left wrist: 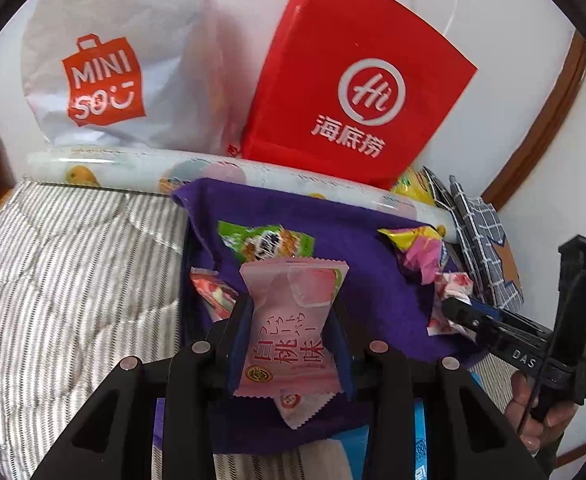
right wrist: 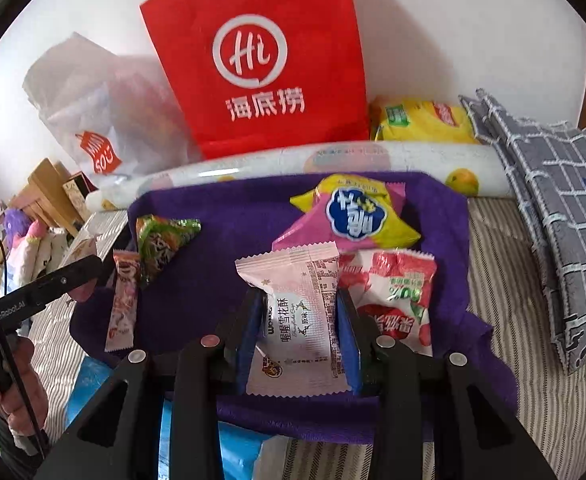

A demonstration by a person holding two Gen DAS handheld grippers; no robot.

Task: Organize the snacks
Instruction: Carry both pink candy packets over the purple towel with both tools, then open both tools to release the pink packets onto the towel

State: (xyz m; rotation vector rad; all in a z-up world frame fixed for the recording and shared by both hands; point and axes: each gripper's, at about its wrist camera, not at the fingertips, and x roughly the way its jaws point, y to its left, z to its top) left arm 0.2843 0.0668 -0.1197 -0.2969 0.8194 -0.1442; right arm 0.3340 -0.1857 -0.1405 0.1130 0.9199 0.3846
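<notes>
Your left tongs (left wrist: 289, 320) pinch pale pink peach-print wrapper (left wrist: 293, 320); right tongs (right wrist: 299, 320) pinch white-pink nougat wrapper (right wrist: 297, 320). Both poised above purple felt cloth (right wrist: 221, 216) on bed, likely for sorting among loose snacks.

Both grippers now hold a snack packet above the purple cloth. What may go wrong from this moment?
1. The left gripper pinches the pink peach packet only at its narrow middle, so the packet may slip or its filling get crushed.
2. The right gripper holds the white nougat packet just over the red strawberry packet; lowering it could push that one off the purple cloth.
</notes>
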